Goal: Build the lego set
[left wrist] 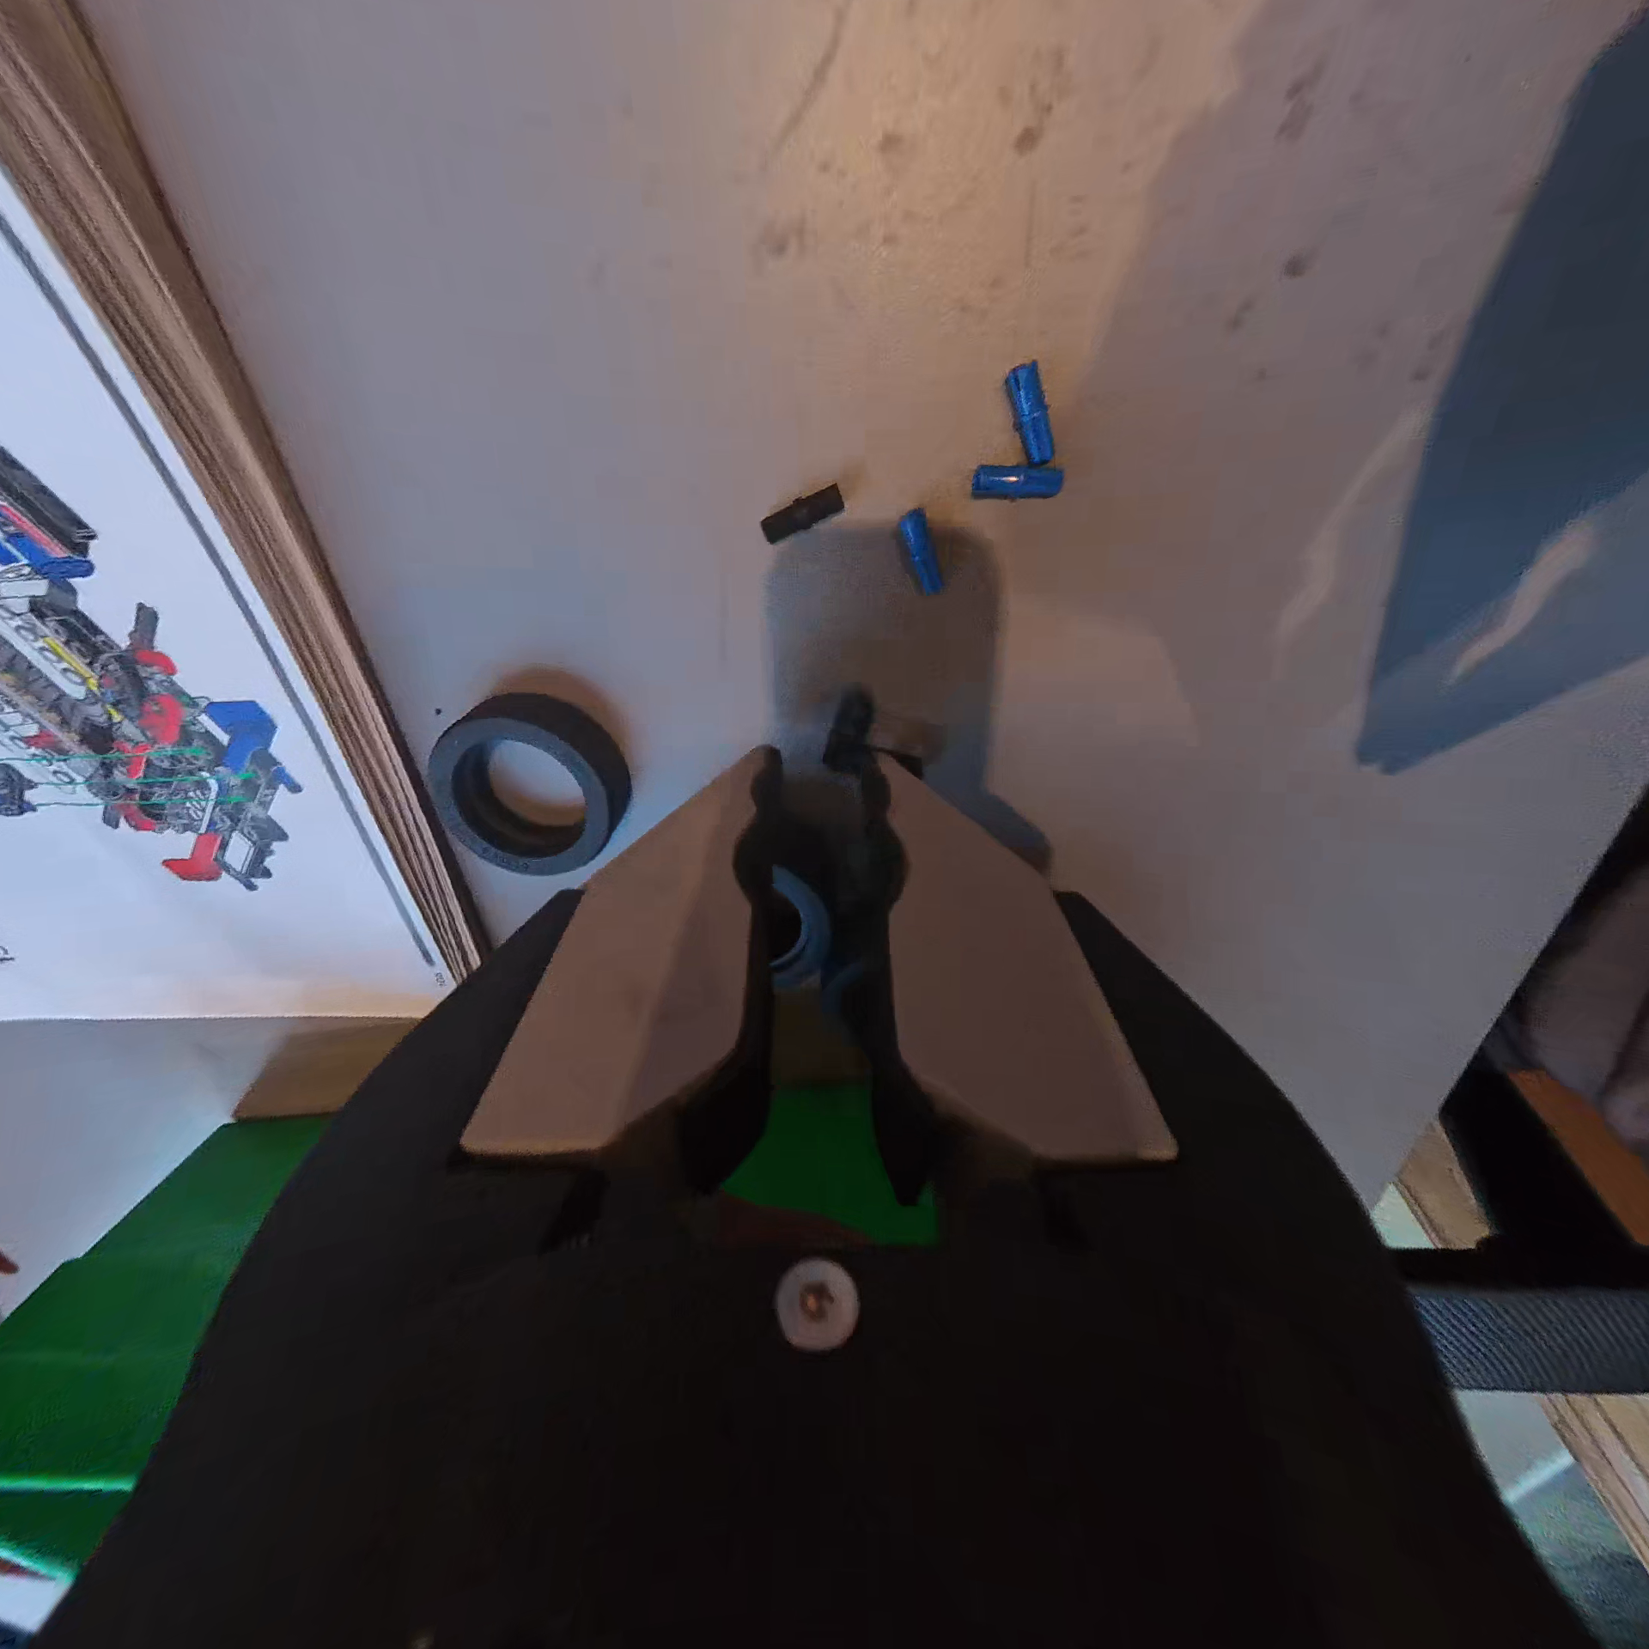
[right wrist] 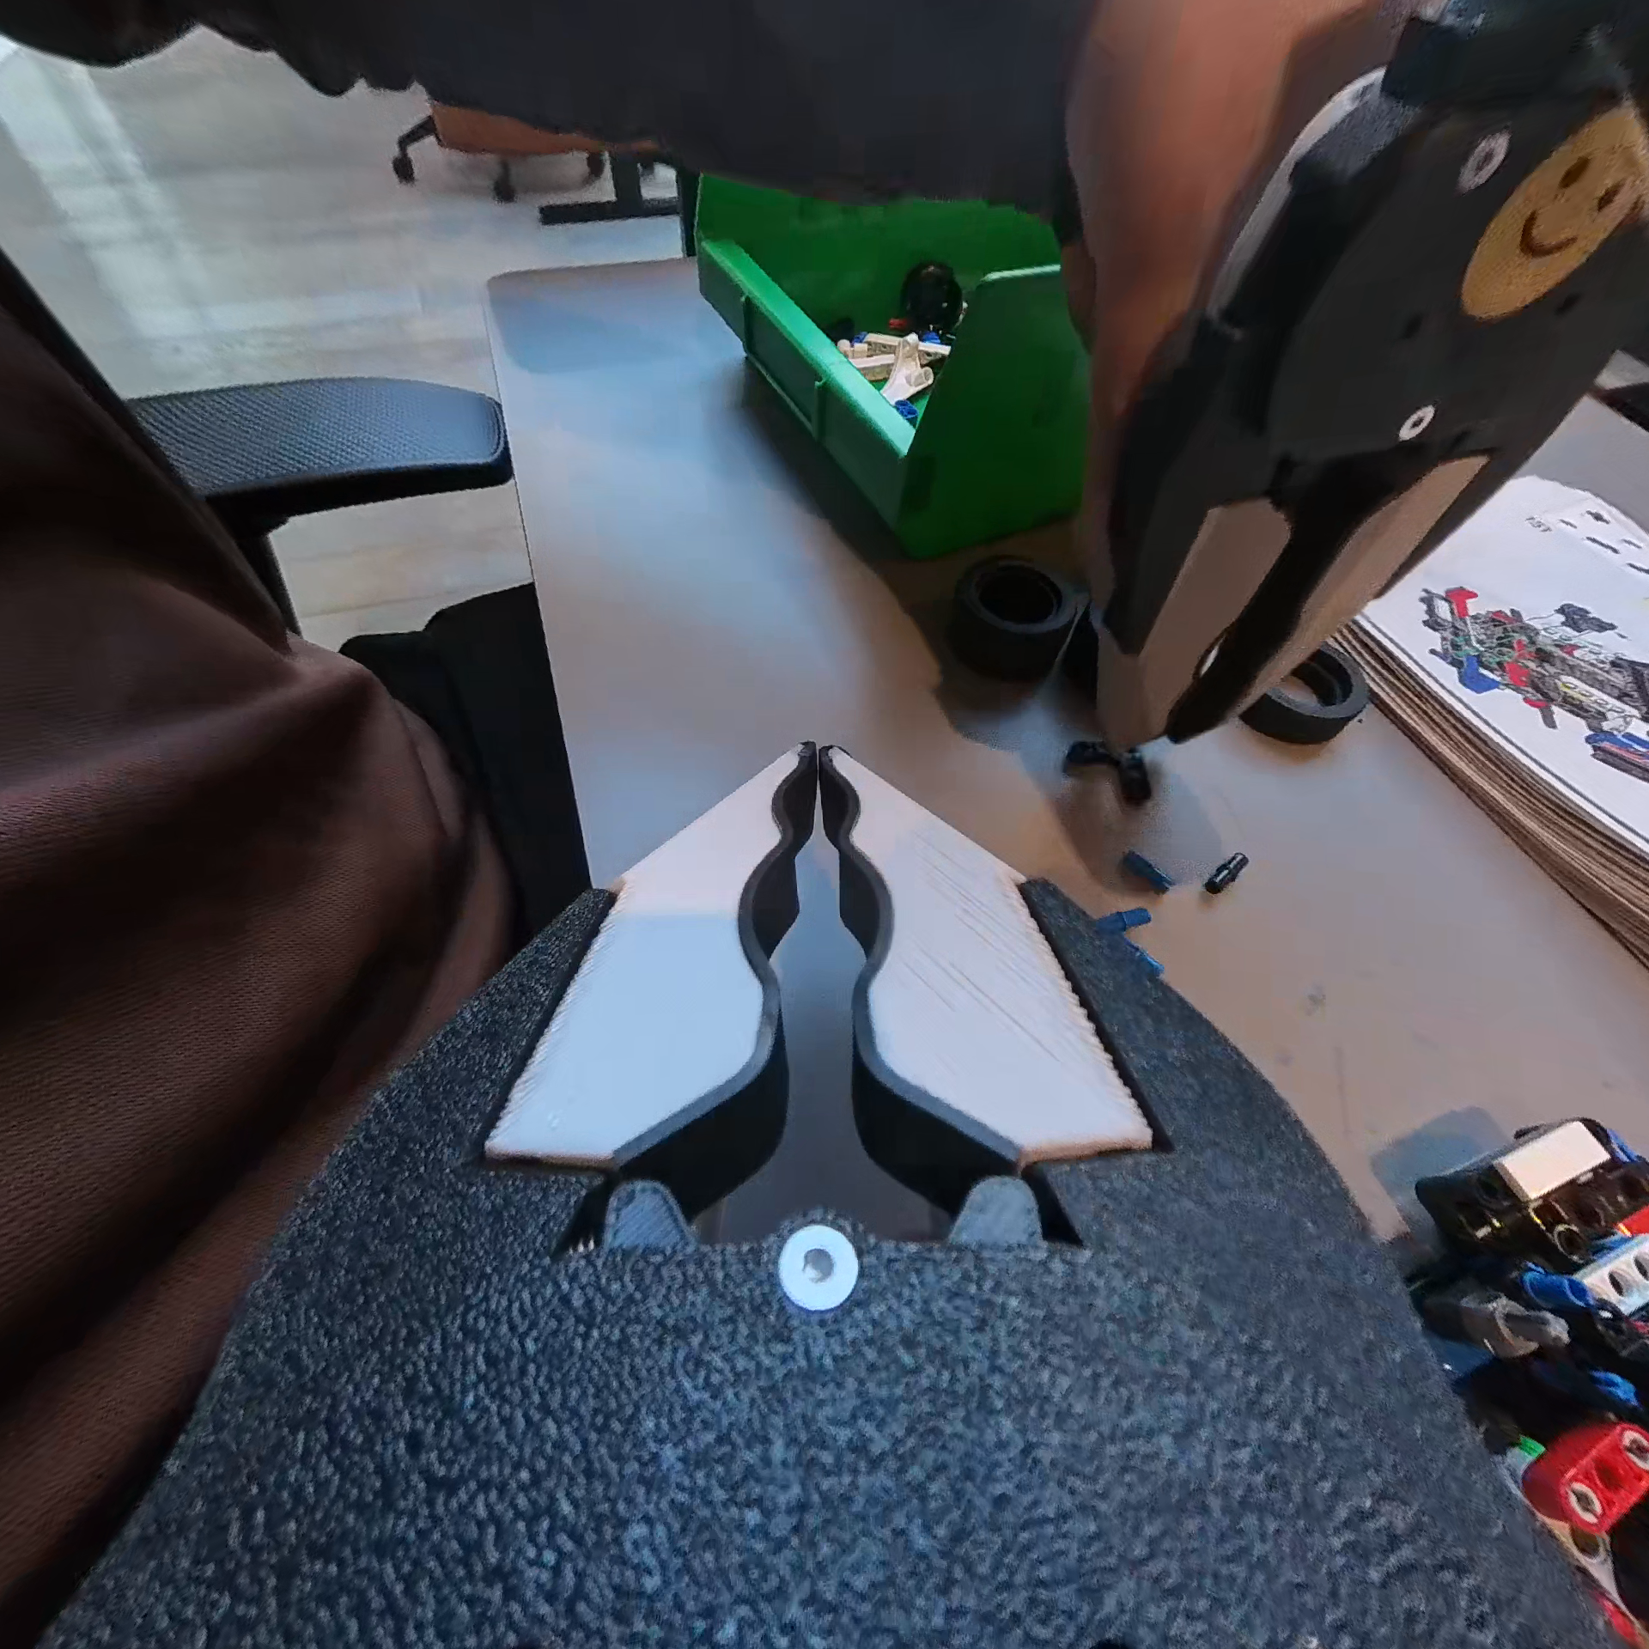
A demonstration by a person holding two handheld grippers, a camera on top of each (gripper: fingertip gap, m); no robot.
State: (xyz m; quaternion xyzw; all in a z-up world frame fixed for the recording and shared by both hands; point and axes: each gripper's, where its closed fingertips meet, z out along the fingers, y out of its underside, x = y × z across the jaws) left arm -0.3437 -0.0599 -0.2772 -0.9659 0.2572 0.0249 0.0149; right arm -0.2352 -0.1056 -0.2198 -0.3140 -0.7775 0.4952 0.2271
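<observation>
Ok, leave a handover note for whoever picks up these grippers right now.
Left gripper: tips down at a small black connector on the table, jaws slightly apart; grip unclear.
Right gripper: shut, empty, hovering.
Loose: three blue pins, black pin, two tyres; more parts in green bin.
Done: partial model.
Left: tyres and pins unfitted; manual lies open.

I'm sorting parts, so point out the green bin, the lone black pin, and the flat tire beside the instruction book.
green bin (right wrist: pixel 973 464): right wrist view, front wall.
black pin (left wrist: pixel 801 513): left wrist view, mid-shaft.
flat tire (left wrist: pixel 535 714): left wrist view, upper rim.
</observation>
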